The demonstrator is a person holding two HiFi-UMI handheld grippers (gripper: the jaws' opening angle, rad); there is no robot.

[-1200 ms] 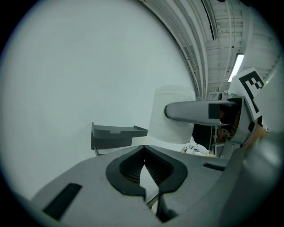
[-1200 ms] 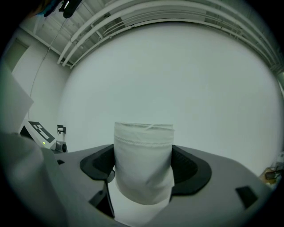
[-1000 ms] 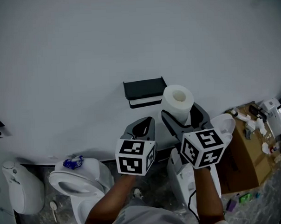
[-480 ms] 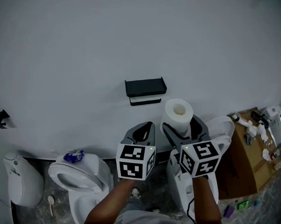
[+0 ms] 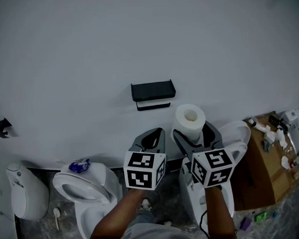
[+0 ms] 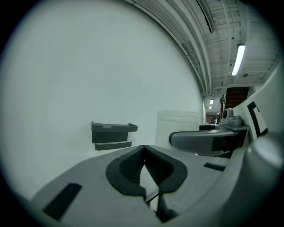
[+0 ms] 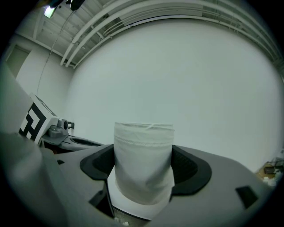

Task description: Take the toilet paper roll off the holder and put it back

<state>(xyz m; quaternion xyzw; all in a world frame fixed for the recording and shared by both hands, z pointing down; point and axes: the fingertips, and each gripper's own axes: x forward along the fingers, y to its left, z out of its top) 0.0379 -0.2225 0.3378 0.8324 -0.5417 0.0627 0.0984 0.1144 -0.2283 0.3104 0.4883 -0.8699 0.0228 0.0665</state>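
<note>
White toilet paper roll [image 5: 190, 120] is off the holder [image 5: 153, 94], pinched at its sides between the fingers [image 7: 191, 172] of the right gripper [image 5: 193, 130] and standing on end with its hollow core facing up. The black holder sits on the wall [image 5: 136, 43], just left of and beyond the roll, its bar [image 5: 154, 106] running level from left to right. The roll likely needs tipping until its core lines up with that bar. The right gripper is the nearer one; the left gripper [image 5: 151, 137] hangs beside it, fingers pressed together on nothing
</note>
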